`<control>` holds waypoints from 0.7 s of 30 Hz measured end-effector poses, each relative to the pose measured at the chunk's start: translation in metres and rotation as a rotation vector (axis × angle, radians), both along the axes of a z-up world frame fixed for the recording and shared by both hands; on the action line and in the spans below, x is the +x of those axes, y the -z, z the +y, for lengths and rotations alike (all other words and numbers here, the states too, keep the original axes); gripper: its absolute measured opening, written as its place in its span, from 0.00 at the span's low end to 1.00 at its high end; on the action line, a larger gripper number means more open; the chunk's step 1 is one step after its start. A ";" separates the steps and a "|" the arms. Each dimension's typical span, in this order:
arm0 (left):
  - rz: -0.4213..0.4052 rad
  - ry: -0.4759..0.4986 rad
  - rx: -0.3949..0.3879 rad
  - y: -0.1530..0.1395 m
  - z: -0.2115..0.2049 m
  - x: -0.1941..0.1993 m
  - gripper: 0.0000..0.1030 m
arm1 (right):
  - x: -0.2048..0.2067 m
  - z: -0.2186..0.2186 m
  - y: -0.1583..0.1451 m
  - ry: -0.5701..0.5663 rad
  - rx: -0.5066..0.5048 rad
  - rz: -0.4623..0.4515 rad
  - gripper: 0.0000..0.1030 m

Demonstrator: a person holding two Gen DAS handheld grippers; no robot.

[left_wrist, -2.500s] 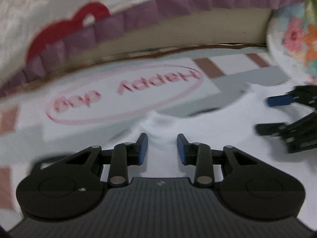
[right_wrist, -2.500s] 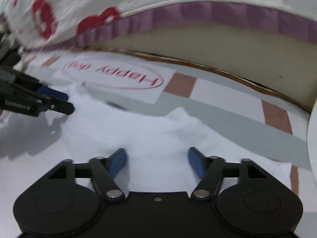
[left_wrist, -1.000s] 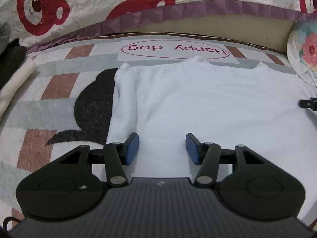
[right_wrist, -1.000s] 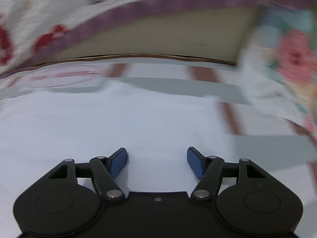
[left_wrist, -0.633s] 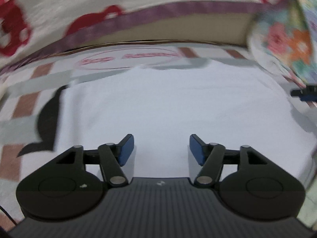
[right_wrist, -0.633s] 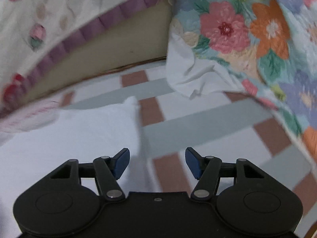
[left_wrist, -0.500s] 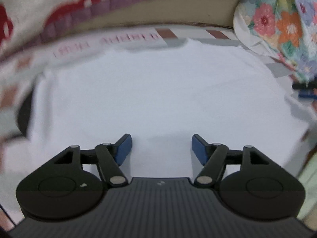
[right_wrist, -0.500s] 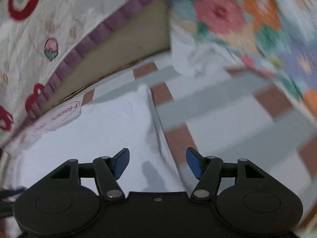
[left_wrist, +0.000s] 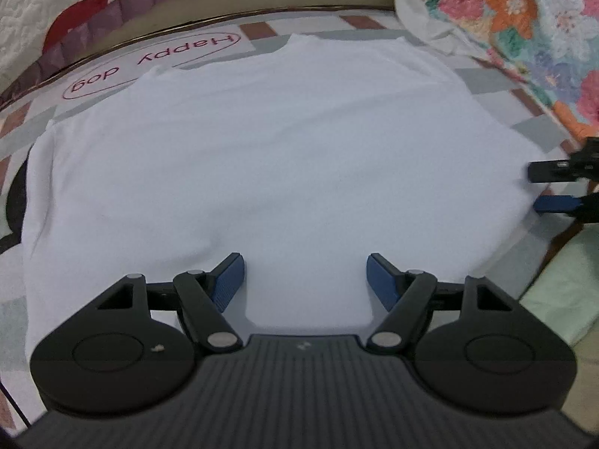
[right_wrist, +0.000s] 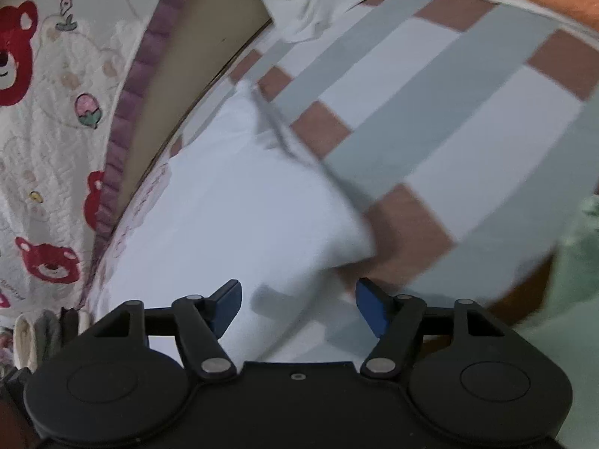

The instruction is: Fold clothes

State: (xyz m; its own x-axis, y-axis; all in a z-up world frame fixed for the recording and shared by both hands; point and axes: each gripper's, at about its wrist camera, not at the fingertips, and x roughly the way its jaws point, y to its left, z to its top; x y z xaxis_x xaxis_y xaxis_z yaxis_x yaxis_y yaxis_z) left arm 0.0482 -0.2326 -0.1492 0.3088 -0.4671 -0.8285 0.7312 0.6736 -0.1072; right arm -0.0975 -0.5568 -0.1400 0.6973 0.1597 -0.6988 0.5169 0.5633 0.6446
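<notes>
A white garment (left_wrist: 262,149) lies spread flat on a checked mat (right_wrist: 449,119). My left gripper (left_wrist: 305,278) hovers open over its near hem, jaws wide apart with only cloth below. In the left wrist view my right gripper (left_wrist: 543,187) shows at the garment's right edge, open. The right wrist view shows that gripper (right_wrist: 297,301) open over the garment's (right_wrist: 232,217) right corner, with the edge of the cloth lying between the fingers. Neither gripper holds anything.
A "Happy dog" print (left_wrist: 149,63) marks the mat behind the garment. A bear-patterned quilt (right_wrist: 45,112) hangs along the far side. A floral quilt (left_wrist: 524,18) lies at the right. A pale green cloth (right_wrist: 572,280) is by the mat's right edge.
Both grippers drew back from the collar end to the near hem and right edge. The right gripper swung right and tilted. The garment now lies flat; both stay open.
</notes>
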 end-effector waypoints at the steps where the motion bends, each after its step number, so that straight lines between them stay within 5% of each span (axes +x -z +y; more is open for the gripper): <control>1: 0.014 0.016 -0.026 -0.001 0.000 0.000 0.70 | 0.005 0.002 0.001 -0.002 0.002 -0.011 0.71; 5: 0.086 0.111 -0.160 0.000 0.001 -0.004 0.70 | 0.019 0.003 0.009 0.060 0.019 -0.100 0.82; 9: 0.121 0.139 -0.143 0.009 -0.001 -0.006 0.66 | 0.026 0.002 0.009 0.106 0.011 -0.136 0.81; 13: 0.134 0.141 -0.114 0.008 0.000 -0.004 0.52 | 0.034 0.007 0.007 0.053 -0.067 -0.111 0.14; 17: 0.116 0.168 -0.094 0.009 -0.001 -0.006 0.51 | 0.034 0.009 0.005 0.021 -0.131 -0.090 0.15; 21: 0.022 0.233 -0.034 0.007 -0.005 -0.016 0.49 | 0.030 0.010 0.010 0.073 -0.110 -0.067 0.32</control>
State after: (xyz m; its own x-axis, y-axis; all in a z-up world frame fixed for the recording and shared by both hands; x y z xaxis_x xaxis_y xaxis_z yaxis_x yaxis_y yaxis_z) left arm 0.0323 -0.2376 -0.1560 0.1713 -0.5517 -0.8162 0.8639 0.4824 -0.1447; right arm -0.0671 -0.5469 -0.1501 0.7497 0.0320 -0.6610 0.5172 0.5947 0.6155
